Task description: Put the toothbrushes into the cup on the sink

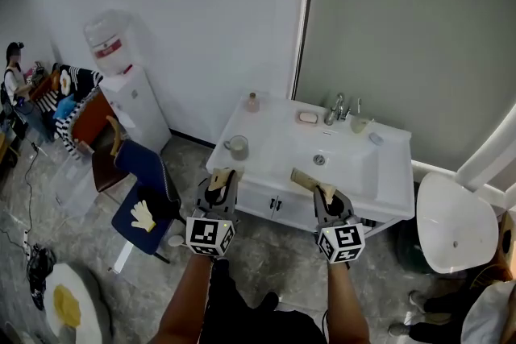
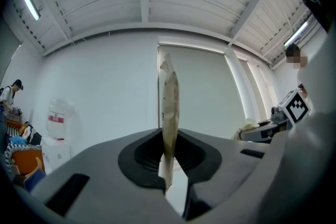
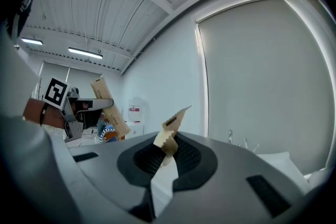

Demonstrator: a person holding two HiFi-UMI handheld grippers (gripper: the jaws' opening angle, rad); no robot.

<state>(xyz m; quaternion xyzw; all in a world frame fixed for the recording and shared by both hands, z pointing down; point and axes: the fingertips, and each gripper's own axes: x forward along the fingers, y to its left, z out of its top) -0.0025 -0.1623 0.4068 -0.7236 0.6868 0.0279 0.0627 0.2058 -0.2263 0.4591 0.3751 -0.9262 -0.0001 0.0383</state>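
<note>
In the head view, the left tool (image 1: pixel 222 188) is clamping a tan paper packet, the left packet (image 1: pixel 217 178), and the right tool (image 1: pixel 326 197) is clamping the right packet (image 1: pixel 305 180). These are presumably the wrapped toothbrushes, though the view is too far off to be sure. Both tools are hovering in front of the sink (image 1: pixel 274 133), short of its front edge. The cup (image 1: pixel 238 147) is standing near the sink's left front corner, apart from both. Anything slipping now would be falling to the floor, not into the basin. With the cup sitting so close to the edge, a careless nudge from either tool risks tipping it or pushing it off.

In the left gripper view, the jaws are pressing closed on the thin lower end of the left packet (image 2: pixel 169 107), which is rising upright and edge-on. With so little paper in the grip, the long free end may be swinging as the tool tilts toward the cup.

In the right gripper view, the jaws are pinching the right packet (image 3: pixel 170 131) at a crumpled end, and it is leaning off to one side. That slant is making it harder to line up with the narrow cup, and both tools heading for one cup risks a clash.
</note>
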